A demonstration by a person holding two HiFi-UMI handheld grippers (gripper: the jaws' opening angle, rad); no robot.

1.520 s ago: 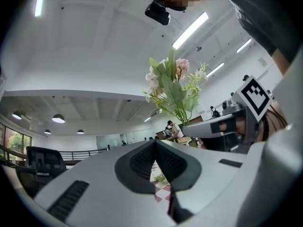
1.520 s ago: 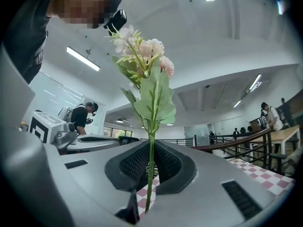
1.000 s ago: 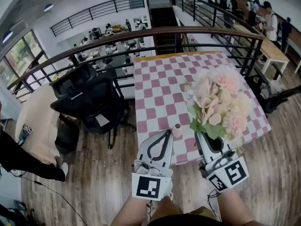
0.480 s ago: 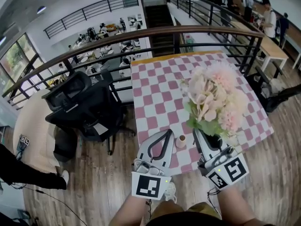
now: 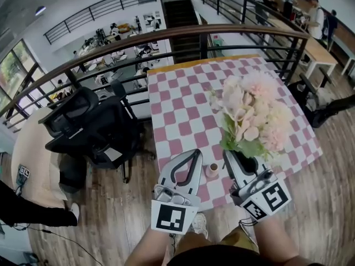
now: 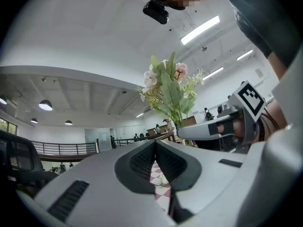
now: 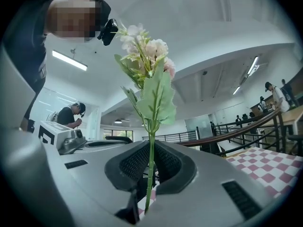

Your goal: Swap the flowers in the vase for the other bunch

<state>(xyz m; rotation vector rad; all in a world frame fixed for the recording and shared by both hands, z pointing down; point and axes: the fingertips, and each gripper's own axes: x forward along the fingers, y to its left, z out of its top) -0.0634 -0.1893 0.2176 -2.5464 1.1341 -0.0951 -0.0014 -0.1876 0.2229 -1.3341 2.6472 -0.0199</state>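
The right gripper (image 7: 150, 162) has its jaws clamped on the thin green stem of the bunch of flowers (image 5: 252, 112). It holds the bunch upright at lower right, likely so the pale pink, papery blooms and broad leaves sit clear of the tabletop (image 5: 183, 98) with its pink-and-white checked cloth. The left gripper (image 6: 155, 161) is empty, its ribbed black jaws together. The small round vase (image 5: 212, 169) stands between the grippers near the tabletop's front edge, probably meant for this bunch.

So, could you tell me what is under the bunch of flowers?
Only pink-and-white checked tablecloth shows around the bunch of flowers; whatever lies directly beneath the blooms is covered. The small vase stands clear of it.
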